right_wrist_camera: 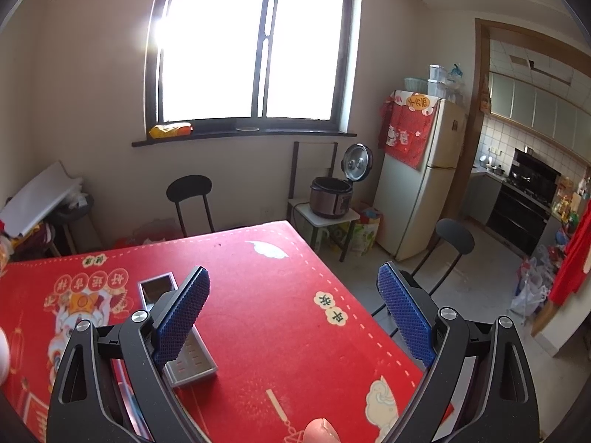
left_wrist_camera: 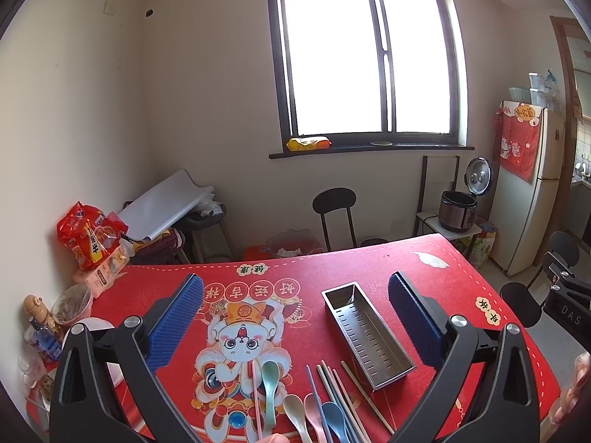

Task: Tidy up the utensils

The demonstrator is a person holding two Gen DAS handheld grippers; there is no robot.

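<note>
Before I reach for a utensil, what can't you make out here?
- Left wrist view: spoons and chopsticks run off the bottom edge, so handle ends and exact count unclear.
- Right wrist view: metal holder mostly hidden behind the right gripper finger; utensils not visible.

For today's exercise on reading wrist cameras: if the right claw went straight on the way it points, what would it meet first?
Probably only the red tablecloth: the right claw is open, and the metal utensil tray lies left of its line. Depth is uncertain.
</note>
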